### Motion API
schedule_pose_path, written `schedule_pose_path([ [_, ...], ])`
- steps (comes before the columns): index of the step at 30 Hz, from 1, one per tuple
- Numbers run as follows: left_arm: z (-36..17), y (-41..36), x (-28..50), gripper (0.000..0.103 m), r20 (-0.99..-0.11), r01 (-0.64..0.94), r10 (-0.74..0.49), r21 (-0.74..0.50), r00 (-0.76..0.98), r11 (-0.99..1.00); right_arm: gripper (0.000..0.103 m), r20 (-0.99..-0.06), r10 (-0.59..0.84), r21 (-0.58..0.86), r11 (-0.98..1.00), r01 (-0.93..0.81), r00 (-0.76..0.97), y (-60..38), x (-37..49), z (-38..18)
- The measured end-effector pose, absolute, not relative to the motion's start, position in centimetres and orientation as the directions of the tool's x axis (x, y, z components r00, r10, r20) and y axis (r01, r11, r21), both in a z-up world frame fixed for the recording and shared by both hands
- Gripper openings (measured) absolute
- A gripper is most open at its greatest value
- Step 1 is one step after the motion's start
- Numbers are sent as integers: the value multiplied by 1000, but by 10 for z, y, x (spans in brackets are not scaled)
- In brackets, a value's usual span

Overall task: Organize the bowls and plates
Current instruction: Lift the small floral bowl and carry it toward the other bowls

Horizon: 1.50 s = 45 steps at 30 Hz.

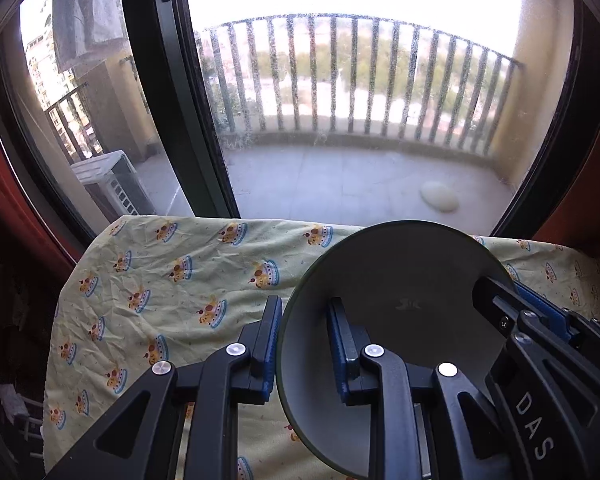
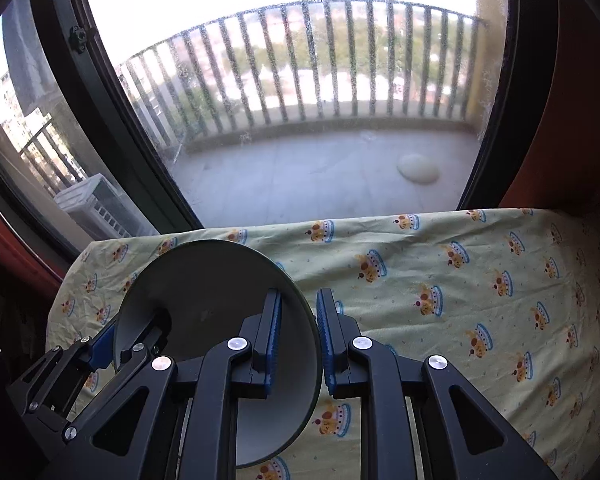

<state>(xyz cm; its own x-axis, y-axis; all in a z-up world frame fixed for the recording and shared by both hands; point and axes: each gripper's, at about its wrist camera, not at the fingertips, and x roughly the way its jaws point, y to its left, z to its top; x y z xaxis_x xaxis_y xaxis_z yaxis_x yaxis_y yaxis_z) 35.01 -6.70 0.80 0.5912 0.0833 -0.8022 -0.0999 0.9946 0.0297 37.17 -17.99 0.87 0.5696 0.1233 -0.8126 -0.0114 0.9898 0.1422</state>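
1. Left gripper (image 1: 304, 344): its two blue-padded fingers are drawn narrow on the left rim of a grey-green bowl (image 1: 400, 280), one pad outside the wall and one inside.
2. Right gripper (image 2: 298, 340): likewise narrow, clamping the bowl's (image 2: 204, 288) opposite, right rim; in the left wrist view its fingers reach in from the right at the bowl's far wall.
3. Bowl: held between both grippers, tilted with its opening towards the cameras, raised clear of the table. A small dark mark shows on its inner base.
4. Table: covered with a pale yellow tablecloth (image 1: 172, 264) printed with crown figures, creased throughout.
5. Beyond the far edge: a dusty window with a dark frame (image 1: 168, 92), then a balcony railing (image 1: 340, 76) and a tiled balcony floor.
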Motion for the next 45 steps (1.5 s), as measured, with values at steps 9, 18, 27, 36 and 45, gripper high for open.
schedule_pose_path([
  [9,35,-51,304,21,-774,-35,3,-25,633,999,21,-778,47,95,994,44,627,-168,317,51],
  [18,42,-32,253,21,-769,44,-57,-37,637,998,21,-770,-15,76,991,114,638,-152,252,68],
  [27,41,-36,208,22,-773,141,-135,-59,619,988,21,-773,-83,65,976,208,630,-146,189,69],
  [36,34,-57,175,22,-793,235,-203,-77,575,969,21,-795,-146,50,952,303,589,-162,143,61],
  [45,18,-71,160,23,-826,197,-172,-76,537,977,21,-824,-114,65,954,293,555,-180,129,45],
])
